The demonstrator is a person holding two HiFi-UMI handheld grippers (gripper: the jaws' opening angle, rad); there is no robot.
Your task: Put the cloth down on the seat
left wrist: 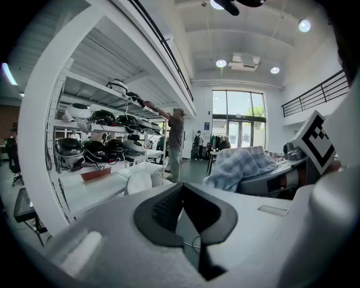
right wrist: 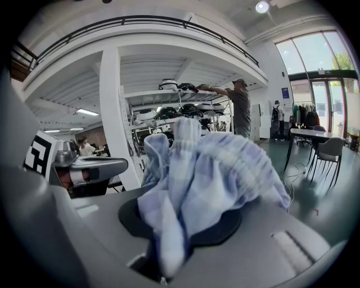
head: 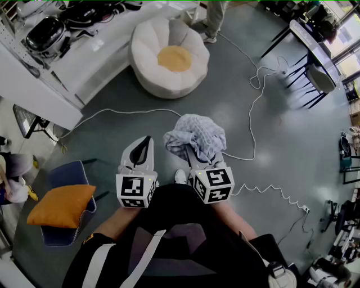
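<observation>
A crumpled blue-and-white checked cloth (head: 196,135) is bunched over the tips of my right gripper (head: 195,151), which is shut on it, in mid-air above the grey floor. In the right gripper view the cloth (right wrist: 209,169) fills the jaws and hides the pads. My left gripper (head: 145,140) hangs beside it to the left, shut with nothing in it; its black pads (left wrist: 164,207) meet at the tip. The seat, a white flower-shaped floor cushion (head: 151,67) with a yellow centre, lies on the floor well ahead of both grippers.
A blue chair (head: 66,175) with an orange cushion (head: 61,205) stands at the left. White cable (head: 254,101) trails over the floor to the right. White shelves with helmets (head: 46,34) run along the far left. A person (head: 214,17) stands behind the seat; black table and chairs (head: 308,50) are far right.
</observation>
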